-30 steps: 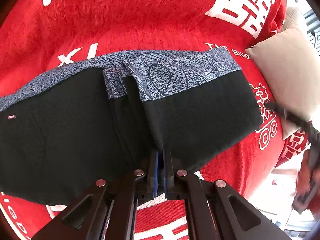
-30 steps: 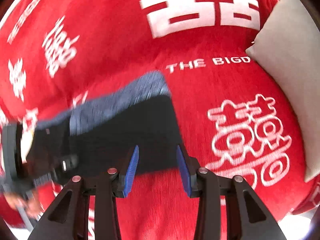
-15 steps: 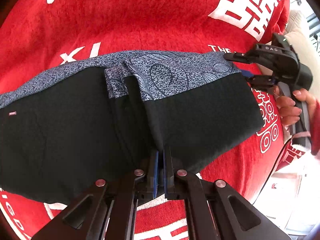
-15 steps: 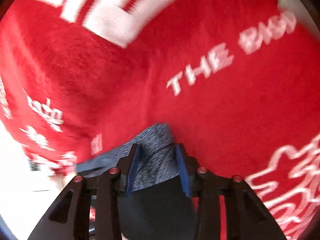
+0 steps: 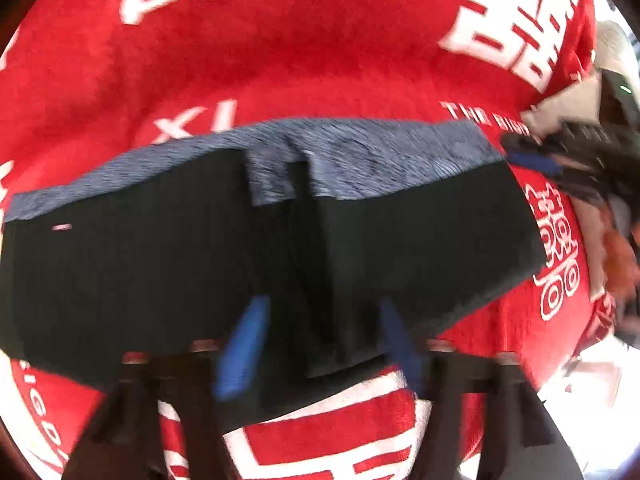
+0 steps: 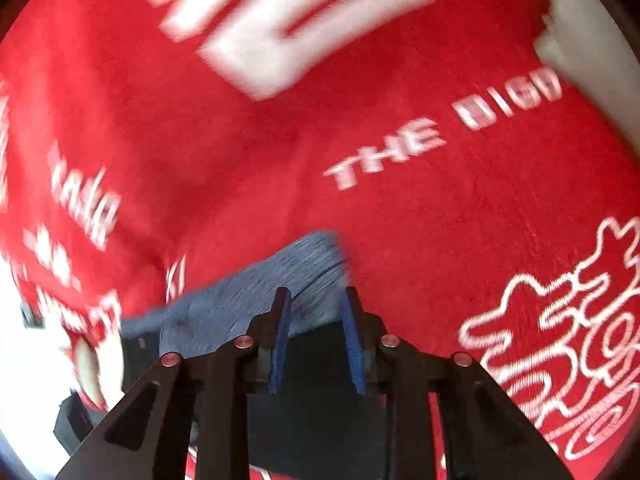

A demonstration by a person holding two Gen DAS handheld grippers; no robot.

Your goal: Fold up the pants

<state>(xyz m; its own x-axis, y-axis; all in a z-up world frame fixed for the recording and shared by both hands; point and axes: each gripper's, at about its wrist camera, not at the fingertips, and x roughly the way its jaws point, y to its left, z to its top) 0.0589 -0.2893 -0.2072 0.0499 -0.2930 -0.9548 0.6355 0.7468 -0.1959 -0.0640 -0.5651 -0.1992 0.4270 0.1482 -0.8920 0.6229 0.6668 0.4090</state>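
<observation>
Covering the surface, a red blanket [image 6: 248, 168] reads "THE BIGD" in white. Black pants [image 5: 160, 264] with grey patterned waistband lie across its middle. Left hand-held gripper [image 5: 320, 344], pointing steeply down, jaws opening, straddles the near hem fold. Right hand-held gripper [image 6: 316, 340], closing, brackets the waistband corner, not yet clamped.

A red blanket [image 5: 320, 60] with white lettering lies beside a beige cushion [image 5: 568, 108].

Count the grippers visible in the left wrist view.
2. The left gripper sits bottom centre, jaws opening astride the pants; the right gripper is at the waistband's right corner, blurred.
</observation>
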